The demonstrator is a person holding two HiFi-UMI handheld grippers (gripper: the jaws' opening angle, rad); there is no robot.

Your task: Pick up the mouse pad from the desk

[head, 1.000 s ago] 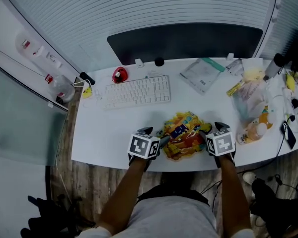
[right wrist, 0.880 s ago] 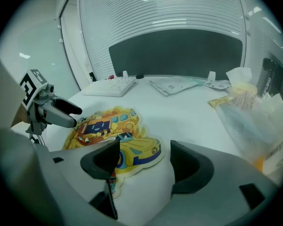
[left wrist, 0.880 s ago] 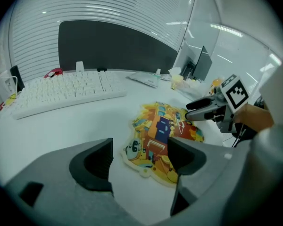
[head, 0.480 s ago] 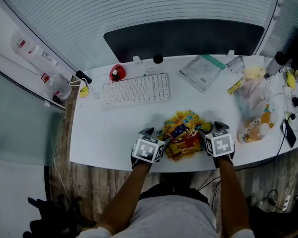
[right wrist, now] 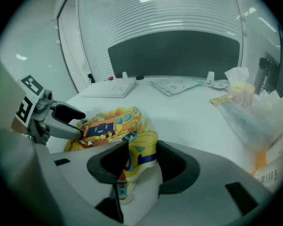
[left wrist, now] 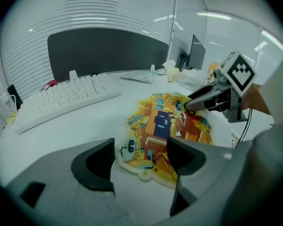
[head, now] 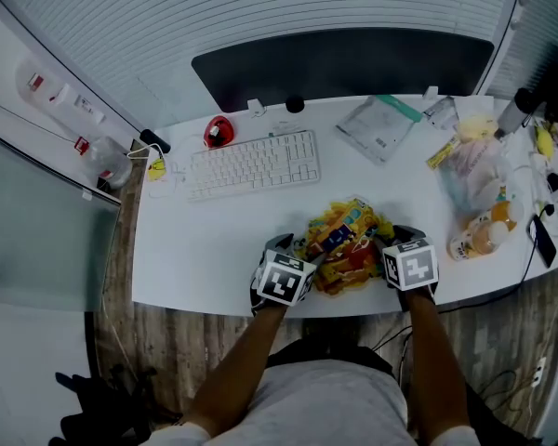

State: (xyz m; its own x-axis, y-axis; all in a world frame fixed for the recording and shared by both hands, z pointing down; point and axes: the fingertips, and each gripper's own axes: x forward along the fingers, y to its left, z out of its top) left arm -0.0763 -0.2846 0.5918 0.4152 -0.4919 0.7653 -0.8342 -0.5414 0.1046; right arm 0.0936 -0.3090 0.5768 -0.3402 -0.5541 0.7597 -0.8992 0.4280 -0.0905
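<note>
Your right gripper (right wrist: pixel 144 163) jaws are closing around the mouse pad (head: pixel 339 247) at its 3 o'clock edge, which now curls up; your left gripper (left wrist: pixel 141 160) stays open

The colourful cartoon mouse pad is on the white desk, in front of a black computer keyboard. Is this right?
No. The head view shows the computer keyboard is white, not black. The colourful cartoon mouse pad is on the white desk, in front of it.
</note>
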